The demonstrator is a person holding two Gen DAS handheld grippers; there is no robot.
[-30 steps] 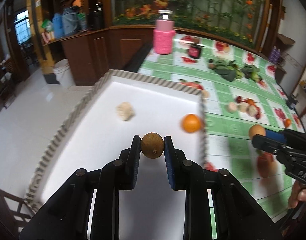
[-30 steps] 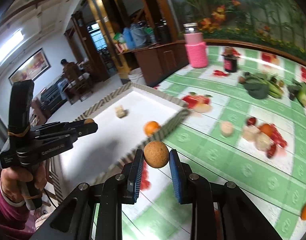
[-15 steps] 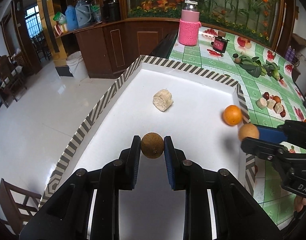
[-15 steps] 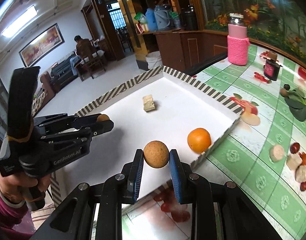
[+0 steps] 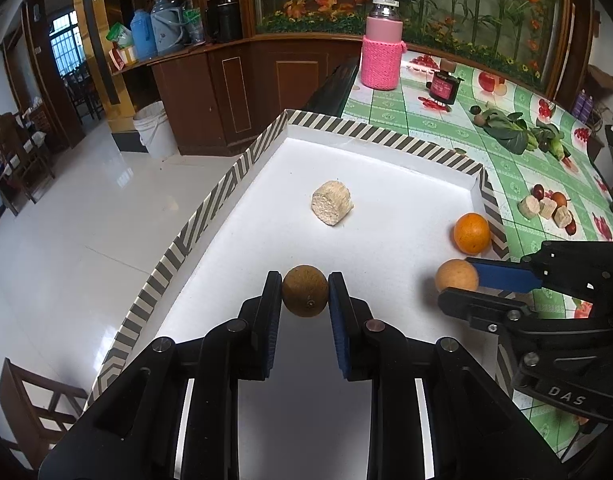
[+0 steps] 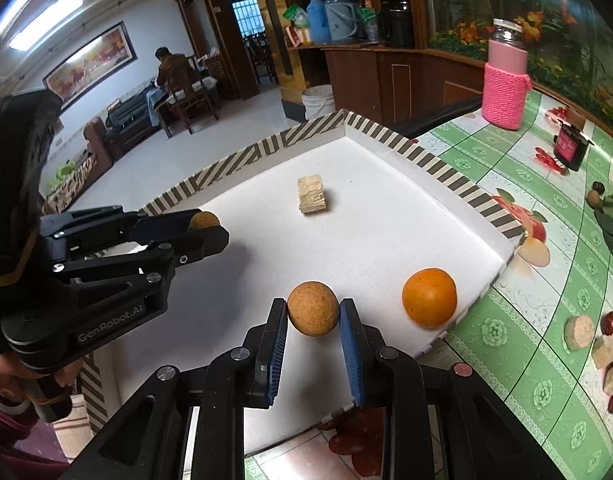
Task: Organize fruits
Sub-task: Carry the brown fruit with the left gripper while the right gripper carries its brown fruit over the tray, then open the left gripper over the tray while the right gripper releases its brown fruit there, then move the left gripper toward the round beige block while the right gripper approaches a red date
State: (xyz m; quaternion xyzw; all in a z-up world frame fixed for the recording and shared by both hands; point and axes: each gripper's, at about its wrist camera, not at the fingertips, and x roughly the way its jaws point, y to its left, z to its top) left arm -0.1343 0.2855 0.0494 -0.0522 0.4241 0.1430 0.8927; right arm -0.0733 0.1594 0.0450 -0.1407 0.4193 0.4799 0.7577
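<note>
Above the white striped-rim tray (image 5: 242, 168), the left gripper (image 5: 305, 296) clamps a brown-green round fruit (image 5: 305, 291); the right gripper (image 6: 313, 314) clamps a tan round fruit (image 6: 313, 309) near the tray's right edge. Released high, both could roll into the orange (image 6: 429, 297).

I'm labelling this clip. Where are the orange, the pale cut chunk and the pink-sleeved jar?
orange (image 6: 429, 297): right wrist view, middle of its peel.
pale cut chunk (image 5: 332, 208): left wrist view, its cut face and side.
pink-sleeved jar (image 5: 382, 62): left wrist view, the knitted sleeve.
</note>
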